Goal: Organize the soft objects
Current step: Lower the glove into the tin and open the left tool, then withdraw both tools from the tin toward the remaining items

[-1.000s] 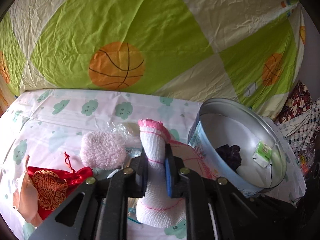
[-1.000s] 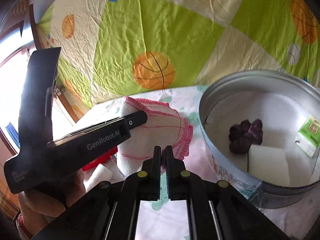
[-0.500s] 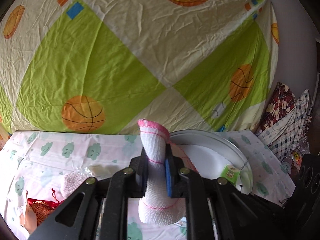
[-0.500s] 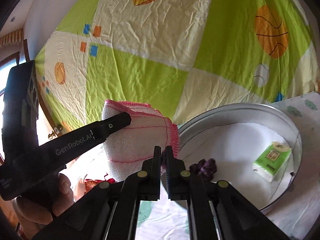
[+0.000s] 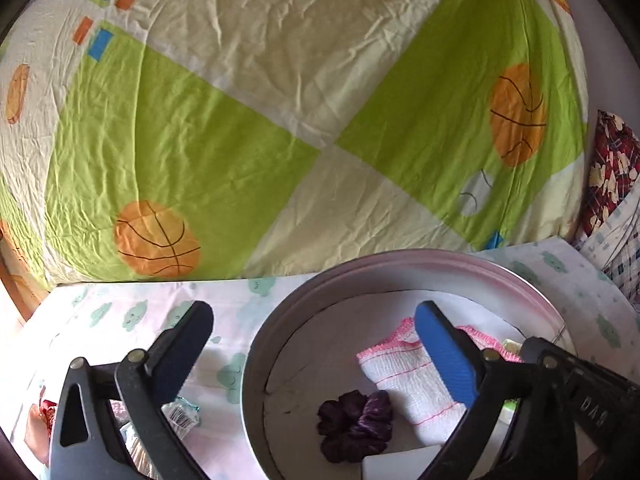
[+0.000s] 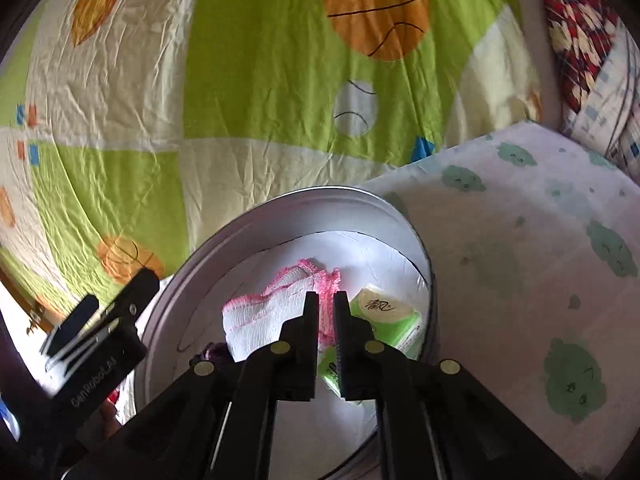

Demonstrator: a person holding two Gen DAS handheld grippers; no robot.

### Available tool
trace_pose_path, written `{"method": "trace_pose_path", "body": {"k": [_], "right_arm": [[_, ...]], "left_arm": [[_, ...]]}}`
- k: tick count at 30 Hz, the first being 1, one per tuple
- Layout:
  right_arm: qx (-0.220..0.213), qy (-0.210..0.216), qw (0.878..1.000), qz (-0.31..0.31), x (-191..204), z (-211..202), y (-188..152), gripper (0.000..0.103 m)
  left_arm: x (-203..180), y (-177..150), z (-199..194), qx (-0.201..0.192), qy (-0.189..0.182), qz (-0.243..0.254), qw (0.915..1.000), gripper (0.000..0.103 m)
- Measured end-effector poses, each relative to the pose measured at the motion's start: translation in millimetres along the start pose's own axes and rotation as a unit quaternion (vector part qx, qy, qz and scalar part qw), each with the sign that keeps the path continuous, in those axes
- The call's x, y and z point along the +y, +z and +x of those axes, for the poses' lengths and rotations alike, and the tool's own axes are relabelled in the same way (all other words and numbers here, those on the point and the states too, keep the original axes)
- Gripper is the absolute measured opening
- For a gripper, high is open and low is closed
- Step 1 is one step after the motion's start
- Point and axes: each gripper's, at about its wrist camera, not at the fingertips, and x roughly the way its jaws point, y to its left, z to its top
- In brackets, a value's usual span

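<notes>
On the cloud-print sheet at far left lie a red pouch and a crinkled plastic wrapper, still to be sorted. The left gripper, which clamped the white cloth with pink edging a second ago, is now springing wide open; the cloth has dropped into the round metal tin, so that item looks stowed. Beside it in the tin sit a dark purple scrunchie and green tissue packs. The right gripper hovers over the tin, jaws just parting, gripping nothing. A basketball-print quilt fills the background, and the tin's raised wall stands between the grippers and the cloth.
</notes>
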Motion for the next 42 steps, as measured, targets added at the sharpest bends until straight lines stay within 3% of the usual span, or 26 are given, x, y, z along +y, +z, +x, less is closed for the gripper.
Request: {"method": "trace_pose_path", "body": {"k": [1, 2, 4, 5, 8, 15, 22, 28, 38, 42], "right_arm": [[-0.006, 0.001, 1.000, 0.008, -1.2, -3.3, 0.3, 0.019], [-0.015, -0.001, 1.000, 0.010, -0.2, -7.5, 0.1, 0.041], [-0.051, 0.001, 0.999, 0.001, 5.3, -18.6, -3.3, 0.076], [-0.071, -0.009, 0.997, -0.004, 8.8, -25.3, -5.4, 0.086], [-0.113, -0.014, 0.993, -0.023, 16.4, -37.5, -8.8, 0.086], [-0.150, -0.033, 0.986, -0.066, 33.0, -41.8, -18.6, 0.086], [-0.207, -0.044, 0.967, -0.143, 63.2, -54.3, -42.9, 0.086], [-0.223, -0.055, 0.959, -0.165, 74.8, -56.9, -57.7, 0.087], [-0.225, -0.065, 0.961, -0.145, 70.2, -65.4, -64.2, 0.087], [-0.255, -0.104, 0.950, -0.149, 72.5, -77.2, -70.3, 0.087]], "left_arm": [[4.4, -3.0, -1.5, 0.001, -0.001, -0.005, 1.0000, 0.103], [9.0, -6.5, -3.0, 0.001, 0.000, -0.012, 0.9999, 0.103], [16.1, -14.6, -5.7, 0.002, 0.001, -0.023, 0.9997, 0.103], [18.7, -18.5, -6.8, 0.004, -0.001, -0.027, 0.9996, 0.103], [24.5, -30.5, -10.6, 0.009, 0.002, -0.036, 0.9993, 0.103], [40.1, -46.7, -18.4, 0.004, 0.015, -0.050, 0.9986, 0.103], [54.6, -57.8, -26.3, -0.005, 0.040, -0.040, 0.9984, 0.103], [69.9, -65.8, -33.6, -0.008, 0.044, -0.056, 0.9974, 0.103], [69.9, -68.3, -42.8, -0.022, 0.047, -0.053, 0.9973, 0.103], [69.7, -69.4, -47.0, -0.027, 0.041, -0.048, 0.9976, 0.103]]}}
